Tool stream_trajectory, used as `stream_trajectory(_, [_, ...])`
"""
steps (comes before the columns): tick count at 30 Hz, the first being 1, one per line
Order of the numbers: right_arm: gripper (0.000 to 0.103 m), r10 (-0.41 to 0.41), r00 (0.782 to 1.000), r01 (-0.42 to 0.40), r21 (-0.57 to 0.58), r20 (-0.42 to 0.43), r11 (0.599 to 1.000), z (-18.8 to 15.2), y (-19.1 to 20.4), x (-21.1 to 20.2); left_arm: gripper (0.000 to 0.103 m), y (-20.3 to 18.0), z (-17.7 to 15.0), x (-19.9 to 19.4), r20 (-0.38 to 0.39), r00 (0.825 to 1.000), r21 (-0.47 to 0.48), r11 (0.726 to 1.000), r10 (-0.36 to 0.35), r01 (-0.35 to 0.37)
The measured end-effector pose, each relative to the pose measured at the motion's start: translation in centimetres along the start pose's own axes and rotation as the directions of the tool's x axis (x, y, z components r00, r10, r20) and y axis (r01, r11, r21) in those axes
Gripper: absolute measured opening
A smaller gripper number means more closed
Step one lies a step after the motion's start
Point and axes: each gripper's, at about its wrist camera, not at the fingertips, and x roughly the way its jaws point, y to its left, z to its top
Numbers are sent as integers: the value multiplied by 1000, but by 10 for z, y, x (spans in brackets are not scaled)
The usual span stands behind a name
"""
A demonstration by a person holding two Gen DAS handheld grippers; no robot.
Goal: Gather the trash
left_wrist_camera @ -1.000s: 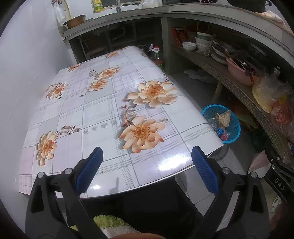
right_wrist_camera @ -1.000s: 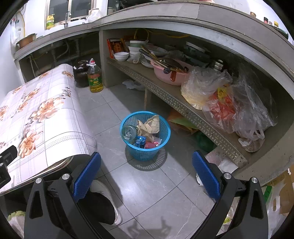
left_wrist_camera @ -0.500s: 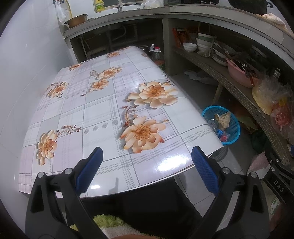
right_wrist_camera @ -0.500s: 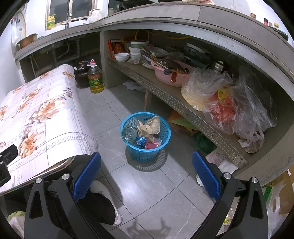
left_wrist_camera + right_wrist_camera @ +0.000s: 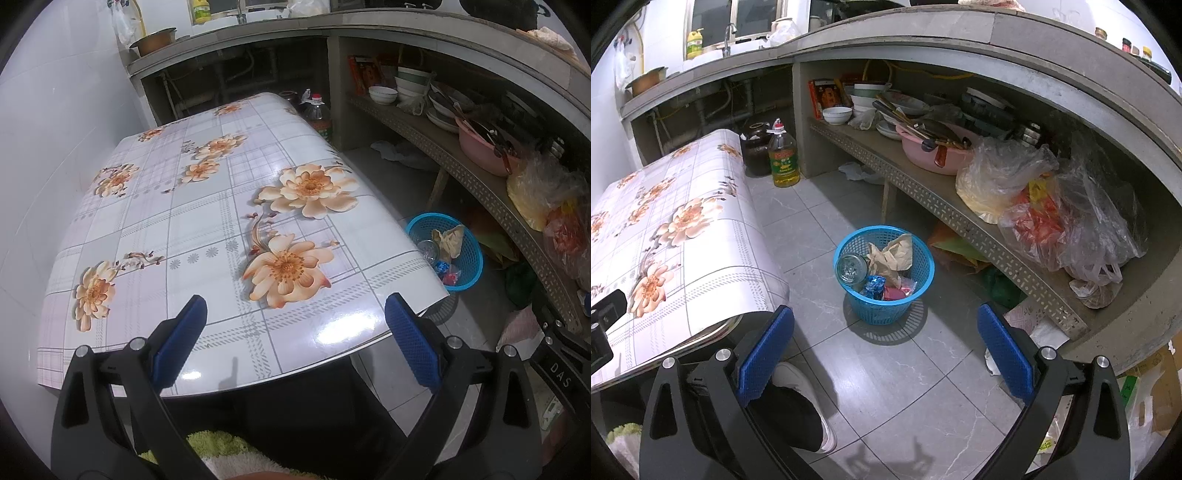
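Both jaws gape empty; blue trash basket [image 5: 883, 273] sits on floor beyond right gripper [image 5: 885, 354].

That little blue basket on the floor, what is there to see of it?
The blue basket is a small round bin that looks like plastic mesh, wider at the rim than at the base. It stands upright on the grey floor tiles, between the flowered table and the low shelf. Inside lie a crumpled brown paper, a clear round container and blue and red wrappers. Neither gripper touches it.
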Motion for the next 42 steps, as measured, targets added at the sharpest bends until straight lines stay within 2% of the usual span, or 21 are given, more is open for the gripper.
stream_trajectory(42, [97,3,1000,-3,-7,7,1000,6,2,-5,93,1,1,-1,5,1000,-6,1000,2,-1])
